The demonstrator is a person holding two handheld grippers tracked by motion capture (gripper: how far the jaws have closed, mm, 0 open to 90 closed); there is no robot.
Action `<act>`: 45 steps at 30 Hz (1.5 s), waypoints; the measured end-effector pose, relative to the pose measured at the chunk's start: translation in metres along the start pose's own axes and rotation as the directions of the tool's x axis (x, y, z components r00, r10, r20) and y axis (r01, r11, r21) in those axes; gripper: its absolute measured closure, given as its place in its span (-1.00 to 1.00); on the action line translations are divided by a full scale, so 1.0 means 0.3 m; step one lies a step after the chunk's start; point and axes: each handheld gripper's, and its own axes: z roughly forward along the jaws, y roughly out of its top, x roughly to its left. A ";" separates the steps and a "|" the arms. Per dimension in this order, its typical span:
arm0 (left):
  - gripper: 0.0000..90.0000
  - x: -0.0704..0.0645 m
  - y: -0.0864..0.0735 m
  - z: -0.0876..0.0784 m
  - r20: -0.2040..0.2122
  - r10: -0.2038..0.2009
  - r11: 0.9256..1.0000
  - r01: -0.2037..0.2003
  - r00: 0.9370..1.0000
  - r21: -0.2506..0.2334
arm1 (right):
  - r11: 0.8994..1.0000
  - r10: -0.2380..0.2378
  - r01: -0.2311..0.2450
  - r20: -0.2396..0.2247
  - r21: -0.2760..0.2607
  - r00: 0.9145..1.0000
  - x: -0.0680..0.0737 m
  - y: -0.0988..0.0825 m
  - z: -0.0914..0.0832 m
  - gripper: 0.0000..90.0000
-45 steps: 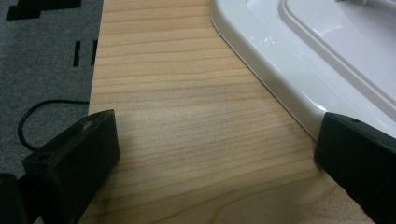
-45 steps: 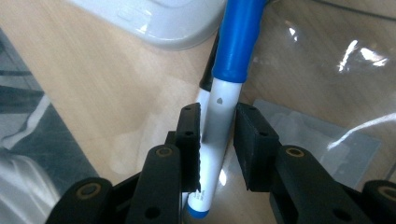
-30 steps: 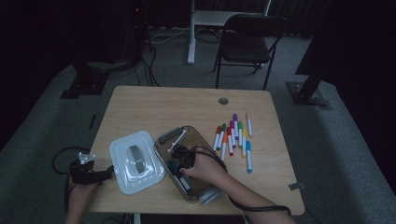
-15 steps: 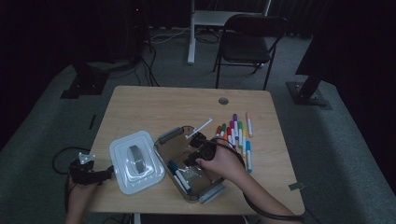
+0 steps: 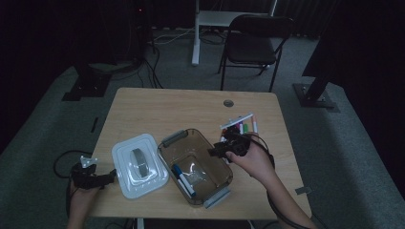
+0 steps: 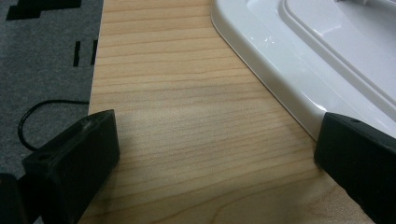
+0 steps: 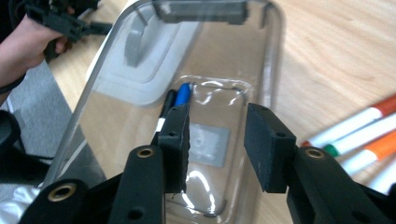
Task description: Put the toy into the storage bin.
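A clear plastic container [image 5: 216, 168] stands on the wooden table [image 5: 157, 107] with a blue marker [image 5: 178, 173] and a black marker [image 7: 166, 101] on its floor. Its white lid [image 5: 125, 176] lies beside it on the left. Several loose markers [image 5: 241, 125] lie to its right. My right gripper [image 5: 214, 151] hovers over the container's right rim; its jaws have just been opening, and in the right gripper view the gripper [image 7: 217, 140] is open with nothing between them. My left gripper [image 5: 110, 175] rests at the table's left edge, and in its own view the gripper [image 6: 215, 154] is wide open over bare wood beside the lid [image 6: 303, 60].
Grey handles sit at the container's two ends [image 5: 173, 138]. A cable hole [image 5: 228, 102] is in the table's far side. A folding chair [image 5: 250, 45] stands behind the table. Grey carpet [image 6: 46, 70] lies past the table's left edge.
My right hand has lifted out of the container and moved right toward the loose markers, its jaws wider apart. The left hand has stayed still.
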 end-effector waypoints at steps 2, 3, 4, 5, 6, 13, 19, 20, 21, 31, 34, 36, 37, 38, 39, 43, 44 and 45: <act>-0.99 0.000 0.000 0.000 0.000 0.000 1.000 0.000 1.000 0.000 | 1.000 0.021 -0.020 0.015 -0.022 1.000 -0.028 -0.010 -0.017 0.33; -0.99 0.000 0.000 0.000 0.000 0.000 1.000 0.000 1.000 0.000 | 0.999 0.031 -0.030 0.025 -0.030 0.999 -0.044 -0.015 -0.024 0.33; -0.99 0.000 0.000 0.000 0.000 0.000 1.000 0.000 1.000 0.000 | 0.998 0.042 -0.040 0.037 -0.039 0.998 -0.060 -0.020 -0.030 0.32; -0.99 0.000 0.000 0.000 0.000 0.000 1.000 0.000 1.000 -0.001 | 0.998 0.051 -0.048 0.049 -0.049 0.998 -0.076 -0.026 -0.036 0.31; -0.99 0.000 0.000 0.000 -0.001 0.000 1.000 0.000 1.000 -0.002 | 0.997 0.060 -0.057 0.054 -0.057 0.997 -0.092 -0.031 -0.042 0.30; -0.99 0.000 0.000 0.000 0.000 -0.001 1.000 0.001 1.000 -0.001 | 0.988 0.133 -0.121 0.132 -0.095 0.982 -0.214 -0.071 -0.064 0.25; -0.99 0.000 0.000 0.000 0.000 0.000 1.000 0.000 1.000 0.000 | 0.973 0.205 -0.181 0.170 -0.144 0.964 -0.319 -0.099 -0.080 0.21; -0.99 0.000 0.000 0.000 0.000 0.000 1.000 0.000 1.000 0.000 | 0.970 0.212 -0.187 0.174 -0.153 0.962 -0.331 -0.102 -0.081 0.19; -0.99 0.000 0.000 0.000 0.000 0.000 1.000 0.000 1.000 0.000 | 0.966 0.230 -0.202 0.181 -0.162 0.956 -0.347 -0.105 -0.083 0.18; -0.99 0.000 0.000 0.000 0.000 0.000 1.000 0.000 1.000 0.000 | 0.917 0.357 -0.279 0.273 -0.286 0.893 -0.530 -0.132 -0.068 0.16; -0.99 0.000 0.000 0.000 0.000 0.000 1.000 0.000 1.000 0.000 | 0.913 0.381 -0.296 0.325 -0.281 0.866 -0.596 -0.133 -0.044 0.22; -0.99 0.000 0.000 0.000 0.000 0.000 1.000 0.000 1.000 0.000 | 0.907 0.407 -0.333 0.338 -0.257 0.848 -0.634 -0.135 -0.025 0.23; -0.99 0.000 0.000 0.000 0.000 -0.001 1.000 0.001 1.000 0.000 | 0.906 0.415 -0.343 0.352 -0.250 0.839 -0.651 -0.138 -0.013 0.23; -0.99 0.000 0.000 0.000 0.000 0.000 1.000 0.000 1.000 0.000 | 0.905 0.418 -0.348 0.363 -0.244 0.833 -0.662 -0.140 -0.004 0.24; -0.99 0.000 0.000 0.000 0.000 0.000 1.000 0.000 1.000 0.000 | 0.903 0.425 -0.355 0.376 -0.242 0.824 -0.676 -0.144 0.010 0.25; -0.99 0.000 0.000 0.000 0.000 0.000 1.000 0.000 1.000 0.000 | 0.883 0.468 -0.411 0.385 -0.224 0.795 -0.732 -0.157 0.062 0.27; -0.99 0.000 0.000 0.000 0.000 0.000 1.000 0.000 1.000 0.000 | 0.880 0.475 -0.422 0.387 -0.219 0.790 -0.743 -0.158 0.075 0.27; -0.99 0.000 0.000 0.000 0.000 0.000 1.000 0.000 1.000 0.000 | 0.880 0.475 -0.425 0.400 -0.211 0.784 -0.754 -0.159 0.087 0.30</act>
